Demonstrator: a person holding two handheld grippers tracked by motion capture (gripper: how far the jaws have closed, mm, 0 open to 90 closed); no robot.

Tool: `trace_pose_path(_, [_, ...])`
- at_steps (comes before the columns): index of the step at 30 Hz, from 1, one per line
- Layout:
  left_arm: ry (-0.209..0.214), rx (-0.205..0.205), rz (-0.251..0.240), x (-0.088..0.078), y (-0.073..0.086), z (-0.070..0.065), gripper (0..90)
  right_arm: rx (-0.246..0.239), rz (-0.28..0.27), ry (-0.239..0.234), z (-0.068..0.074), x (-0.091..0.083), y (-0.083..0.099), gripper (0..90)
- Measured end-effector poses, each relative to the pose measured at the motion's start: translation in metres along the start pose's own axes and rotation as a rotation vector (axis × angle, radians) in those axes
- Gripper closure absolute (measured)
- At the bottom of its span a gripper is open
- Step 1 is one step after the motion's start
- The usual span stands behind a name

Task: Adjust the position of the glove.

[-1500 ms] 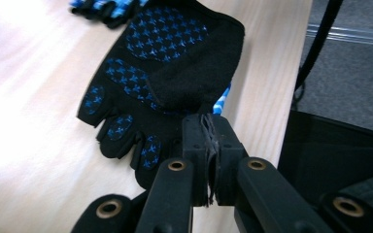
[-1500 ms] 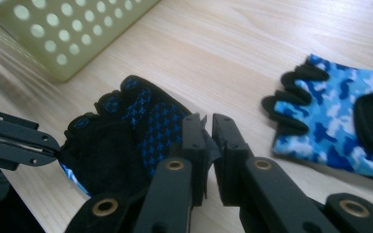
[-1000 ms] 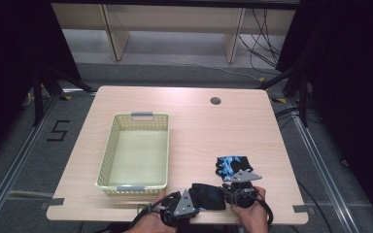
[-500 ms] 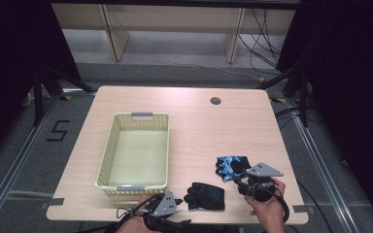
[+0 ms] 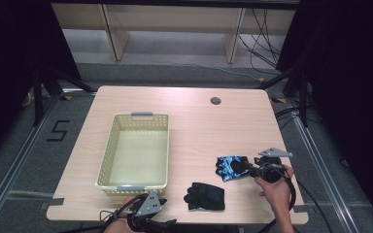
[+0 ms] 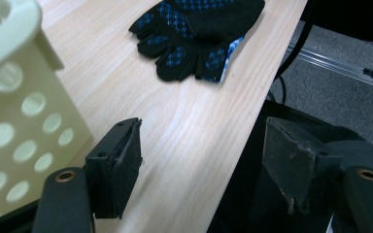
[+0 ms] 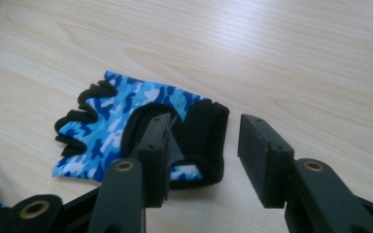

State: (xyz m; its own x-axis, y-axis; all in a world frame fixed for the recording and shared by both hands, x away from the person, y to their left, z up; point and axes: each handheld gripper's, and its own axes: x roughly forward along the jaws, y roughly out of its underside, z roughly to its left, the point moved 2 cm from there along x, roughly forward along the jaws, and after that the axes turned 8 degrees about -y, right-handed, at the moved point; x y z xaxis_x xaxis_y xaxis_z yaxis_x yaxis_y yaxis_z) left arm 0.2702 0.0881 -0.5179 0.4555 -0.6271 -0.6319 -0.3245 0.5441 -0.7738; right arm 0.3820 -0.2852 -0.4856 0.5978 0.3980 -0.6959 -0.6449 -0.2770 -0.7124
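- Blue camo fingerless fabric glove (image 5: 232,167) lies flat on the light wood table (image 5: 194,121), right-front area, well apart from the pale yellow perforated plastic basket (image 5: 108,151).
- Your right gripper (image 7: 204,160) sits at the glove's black cuff end; jaws apart, one jaw over the cuff, other off its edge, nothing clamped yet.
- Handling, my guess: light, soft, floppy, will drape and fold when lifted. Not fragile, not slippery. Best hold is prob the thick black cuff band, pinch through both layers; thin finger stubs likely slip out.
- Orientation: in the high view, finger stubs point toward table's left, cuff toward your right hand (image 5: 272,187). Long axis runs roughly left-right across the table.
- Second glove, black knit w/ blue dots (image 5: 205,196), lies near the front edge, between the two grippers, fingers pointing left too.
- Your left gripper (image 6: 201,170) is at the front edge beside the basket corner, jaws wide apart, empty.
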Motion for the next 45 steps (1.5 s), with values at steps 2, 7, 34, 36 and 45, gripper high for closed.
trace_pose_path(2, [0.009, -0.029, 0.012, -0.002, 0.003, -0.002, 29.4, -0.026, 0.004, -0.003, -0.006, 0.006, -0.002, 57.6])
trace_pose_path(7, [-0.024, 0.000, -0.003, 0.000, 0.004, -0.001, 28.6, 0.064, 0.044, -0.040, -0.008, 0.018, -0.003, 58.2])
trace_pose_path(34, [-0.018, -0.005, -0.007, 0.004, 0.006, -0.002, 27.6, 0.234, -0.181, -0.214, 0.012, 0.002, -0.015, 86.4])
trace_pose_path(36, [-0.022, -0.012, -0.010, 0.003, 0.006, -0.003, 27.7, 0.190, -0.194, -0.221, 0.012, 0.000, -0.017, 86.4])
trace_pose_path(45, [-0.036, 0.028, -0.007, -0.001, 0.004, 0.003, 27.6, 0.220, -0.317, -0.356, 0.045, -0.031, -0.031, 86.4])
